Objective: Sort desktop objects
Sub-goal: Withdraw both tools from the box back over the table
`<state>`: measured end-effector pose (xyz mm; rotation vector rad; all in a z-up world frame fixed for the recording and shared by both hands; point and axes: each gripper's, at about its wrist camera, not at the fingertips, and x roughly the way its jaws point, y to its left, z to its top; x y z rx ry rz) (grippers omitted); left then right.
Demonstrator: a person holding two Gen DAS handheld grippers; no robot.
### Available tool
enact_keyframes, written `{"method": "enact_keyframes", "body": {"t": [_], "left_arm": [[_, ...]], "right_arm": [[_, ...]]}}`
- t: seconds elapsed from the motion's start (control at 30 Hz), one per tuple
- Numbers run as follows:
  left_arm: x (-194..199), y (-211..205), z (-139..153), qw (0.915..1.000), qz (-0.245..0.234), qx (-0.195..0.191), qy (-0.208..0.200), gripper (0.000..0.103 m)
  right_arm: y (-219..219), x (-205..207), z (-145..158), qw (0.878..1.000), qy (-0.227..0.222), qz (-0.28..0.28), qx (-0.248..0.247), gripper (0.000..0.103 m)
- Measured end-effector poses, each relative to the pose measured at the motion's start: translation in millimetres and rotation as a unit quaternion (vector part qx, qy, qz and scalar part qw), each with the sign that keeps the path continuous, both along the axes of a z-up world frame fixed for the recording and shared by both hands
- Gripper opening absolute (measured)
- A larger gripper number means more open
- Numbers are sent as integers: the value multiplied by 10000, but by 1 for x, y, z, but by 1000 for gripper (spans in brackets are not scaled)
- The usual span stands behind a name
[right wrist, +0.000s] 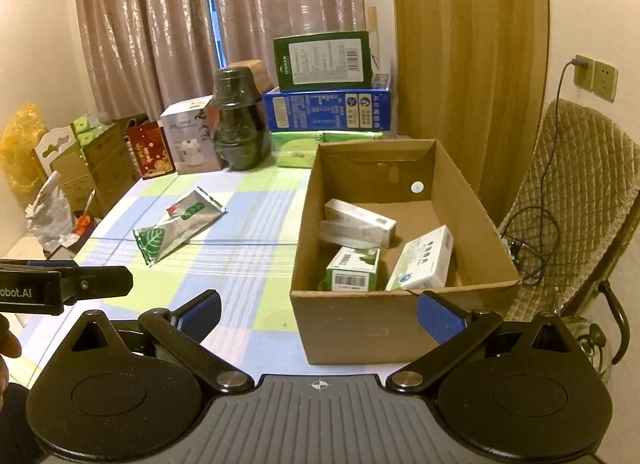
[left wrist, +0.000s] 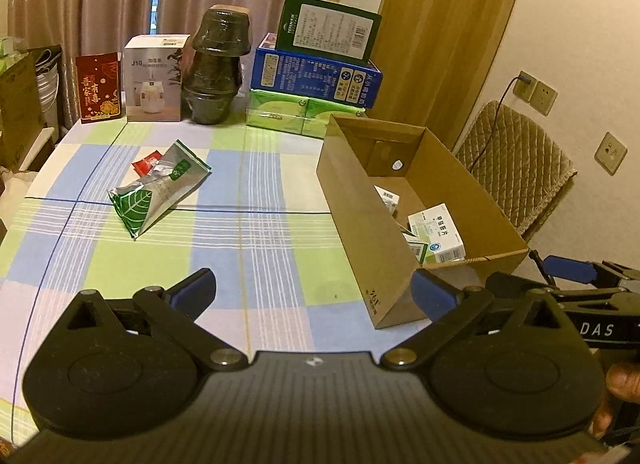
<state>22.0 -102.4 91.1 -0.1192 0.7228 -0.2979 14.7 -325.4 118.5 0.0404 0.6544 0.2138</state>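
since both tools are hanging empty over the near edge of the desk [left wrist: 280, 264], nothing's been picked yet. the left tool [left wrist: 314, 290] has its fingers spread wide apart, and the right tool [right wrist: 318, 310] is just as wide, sitting right in front of the cardboard box [right wrist: 360, 328]. further out, the foil pouch [left wrist: 158, 190] with the green leaf print lies flat on the checked cloth, well apart from the box, with a small red packet [left wrist: 147, 165] tucked at its far end. i'd guess the pouch is light, crinkly and kinda slippery, so it'll flex if you pinch the middle. better to grab the sealed edge or a corner where it's stiffer. a few small cartons [right wrist: 354, 270] already sit in the box.
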Motion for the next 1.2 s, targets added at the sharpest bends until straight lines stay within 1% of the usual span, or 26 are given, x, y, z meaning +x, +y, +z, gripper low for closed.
{"method": "enact_keyframes", "body": {"t": [0.83,1.07,1.2], "left_arm": [[-1,28,-1,9998,145,113,-52,102],[0,47,-2,9994,269,210,-73,102],[2,66,-6,9987,401,302,-71,102]], "right_arm": [[27,1,-5,9996,75,270,11,101],[44,5,-11,9991,139,411,19,101],[59,11,-16,9982,194,572,4,101]]}}
